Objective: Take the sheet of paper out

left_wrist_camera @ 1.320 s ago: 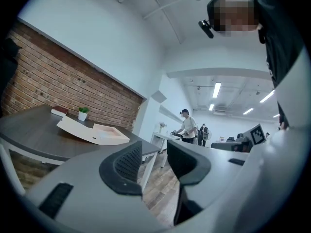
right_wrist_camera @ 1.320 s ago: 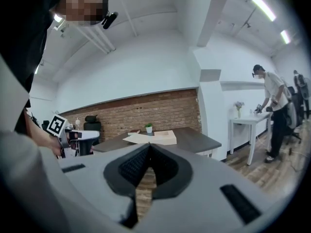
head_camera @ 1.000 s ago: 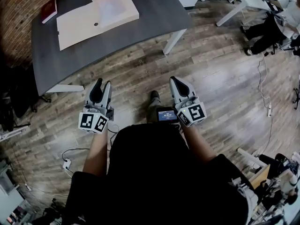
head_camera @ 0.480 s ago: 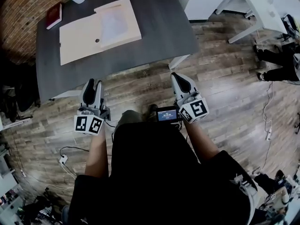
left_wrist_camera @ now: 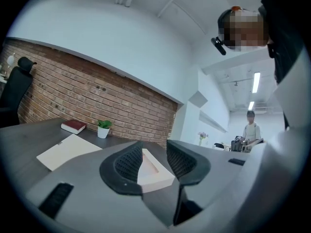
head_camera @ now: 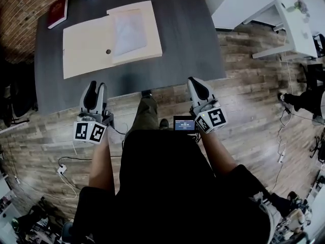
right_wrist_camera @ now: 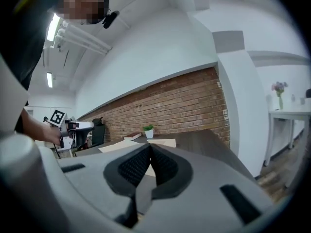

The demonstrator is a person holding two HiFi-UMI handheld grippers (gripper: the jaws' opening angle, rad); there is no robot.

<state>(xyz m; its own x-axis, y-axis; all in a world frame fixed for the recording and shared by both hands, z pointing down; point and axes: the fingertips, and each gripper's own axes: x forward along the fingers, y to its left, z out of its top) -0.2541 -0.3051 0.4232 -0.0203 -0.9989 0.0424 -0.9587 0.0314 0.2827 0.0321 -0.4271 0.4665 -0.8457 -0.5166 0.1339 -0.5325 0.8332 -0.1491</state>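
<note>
My left gripper [head_camera: 95,89] is parted and my right gripper [head_camera: 199,87] pinched together, both empty, short of the worktop [head_camera: 188,34]. The sheet [head_camera: 129,32] seemingly lies flat in the box [head_camera: 154,47]; a clumsy pinch could crease it.

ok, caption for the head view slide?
Person at dark table, left gripper open, right gripper shut, both empty; paper sheet lies in wooden tray.

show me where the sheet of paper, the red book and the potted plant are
sheet of paper [head_camera: 129,32]: head view, middle of the sheet
red book [head_camera: 57,12]: head view, middle of its cover
potted plant [left_wrist_camera: 102,132]: left gripper view, on its white pot
</note>
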